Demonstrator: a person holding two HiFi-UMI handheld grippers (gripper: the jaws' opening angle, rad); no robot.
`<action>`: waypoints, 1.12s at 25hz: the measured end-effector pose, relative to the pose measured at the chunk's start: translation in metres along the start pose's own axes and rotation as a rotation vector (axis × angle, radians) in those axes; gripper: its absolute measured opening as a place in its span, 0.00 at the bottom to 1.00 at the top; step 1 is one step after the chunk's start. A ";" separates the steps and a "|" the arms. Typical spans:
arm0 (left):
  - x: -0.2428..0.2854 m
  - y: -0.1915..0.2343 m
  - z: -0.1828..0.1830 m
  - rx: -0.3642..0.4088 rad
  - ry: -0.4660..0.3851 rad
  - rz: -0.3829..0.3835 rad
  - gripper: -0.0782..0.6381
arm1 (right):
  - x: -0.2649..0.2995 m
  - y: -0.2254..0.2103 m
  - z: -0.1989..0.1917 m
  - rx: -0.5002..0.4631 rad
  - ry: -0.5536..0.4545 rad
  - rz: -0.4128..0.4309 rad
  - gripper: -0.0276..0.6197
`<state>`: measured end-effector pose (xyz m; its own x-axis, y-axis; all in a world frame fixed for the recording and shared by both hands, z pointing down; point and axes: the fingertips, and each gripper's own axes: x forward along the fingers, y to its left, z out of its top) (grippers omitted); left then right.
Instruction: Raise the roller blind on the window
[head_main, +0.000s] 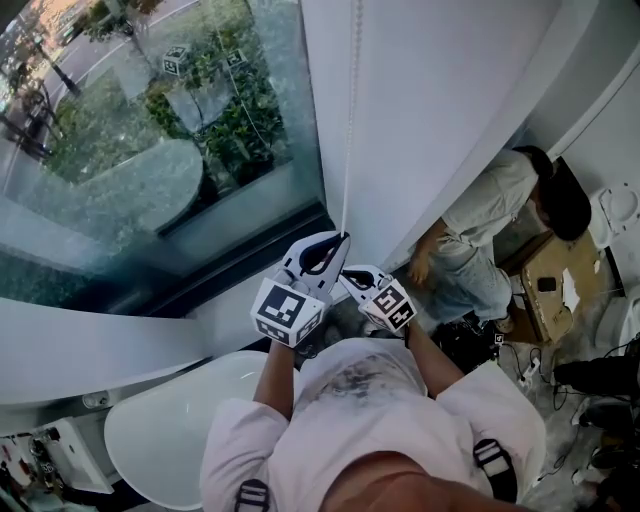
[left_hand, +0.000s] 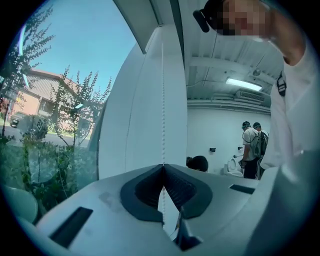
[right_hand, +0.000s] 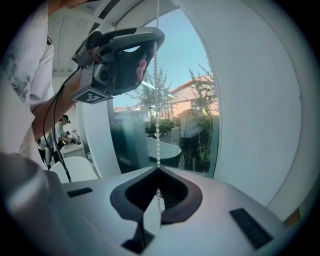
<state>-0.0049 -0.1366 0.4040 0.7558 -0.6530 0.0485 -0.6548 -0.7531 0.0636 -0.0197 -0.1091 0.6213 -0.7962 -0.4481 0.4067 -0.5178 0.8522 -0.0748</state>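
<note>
1. Bead chain (head_main: 349, 120) of the roller blind hangs straight down in front of the white column (head_main: 430, 90), just right of the window glass (head_main: 150, 150).
2. Left claw (head_main: 338, 240) is pinched tight on the chain and is the upper of the two grips. In the left gripper view the beads run up out of its closed tips.
3. Right claw (head_main: 347, 275) is also closed on the chain, just below the left one. The beads enter its tips and a slack tail dangles behind the pads.
4. Blind fabric can't be made out in any view. The glass that shows is uncovered, with garden visible through it.
5. Progress (judgement): this looks like the middle of a hand-over-hand pull, with the grips stacked close. Blind height can't be told, so the travel left is unknown. More pulls are likely unless the clear glass is its own pane.
6. Surroundings: a crouching person (head_main: 480, 230) is off to the right, well apart from the chain.
</note>
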 end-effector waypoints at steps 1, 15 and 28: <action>-0.001 -0.001 -0.002 -0.003 0.003 0.000 0.12 | -0.001 0.001 -0.003 0.002 0.005 0.000 0.14; -0.002 0.004 -0.001 0.018 -0.012 0.015 0.12 | -0.045 0.004 0.054 0.011 -0.106 -0.018 0.22; -0.001 0.007 -0.001 0.033 -0.015 0.033 0.12 | -0.125 -0.009 0.225 -0.071 -0.378 -0.085 0.28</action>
<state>-0.0103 -0.1409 0.4053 0.7335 -0.6787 0.0353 -0.6796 -0.7330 0.0291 0.0140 -0.1219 0.3666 -0.8173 -0.5746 0.0434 -0.5746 0.8183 0.0135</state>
